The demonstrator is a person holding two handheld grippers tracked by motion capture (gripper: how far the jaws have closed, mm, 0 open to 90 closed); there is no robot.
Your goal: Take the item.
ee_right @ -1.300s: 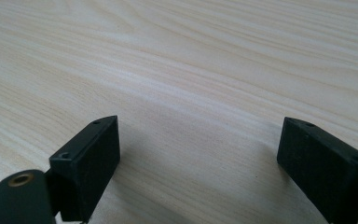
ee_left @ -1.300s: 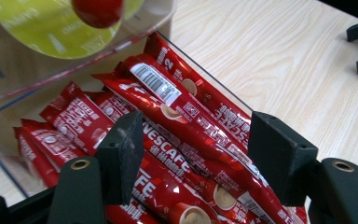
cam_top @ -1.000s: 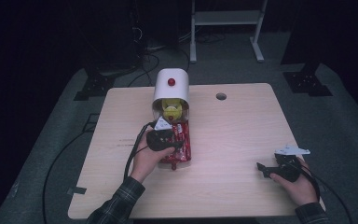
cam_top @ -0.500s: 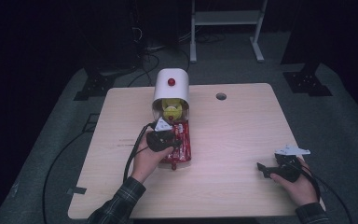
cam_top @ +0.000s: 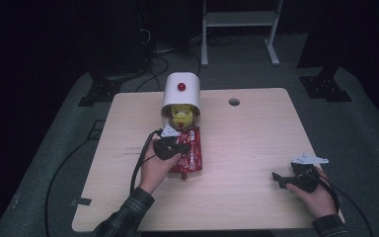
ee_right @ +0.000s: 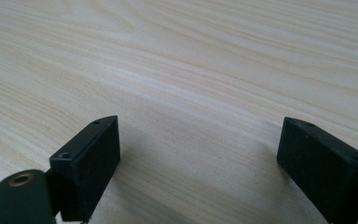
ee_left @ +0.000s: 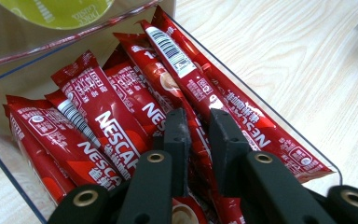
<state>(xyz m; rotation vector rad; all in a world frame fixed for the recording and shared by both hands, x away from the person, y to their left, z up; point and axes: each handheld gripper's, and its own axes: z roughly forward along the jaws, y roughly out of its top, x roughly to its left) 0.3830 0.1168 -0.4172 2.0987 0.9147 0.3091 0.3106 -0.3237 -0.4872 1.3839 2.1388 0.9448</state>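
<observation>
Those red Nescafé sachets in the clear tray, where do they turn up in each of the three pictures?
High view: the Nescafé sachets lie centre-left, below the white dispenser, beside the left gripper.
Left gripper view: they lie across the middle, in the clear tray; its jaws close on one.
Right gripper view: no sachets.
Shared landmark: the wooden table.

Overhead light falls on the table [cam_top: 256,143] amid dark surroundings; both claw views are bright, softly blurred.

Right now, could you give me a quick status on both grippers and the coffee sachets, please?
Left gripper nearly shut around one red sachet in the clear tray. Right gripper open over bare table, holding nothing. Nothing in the way.
</observation>
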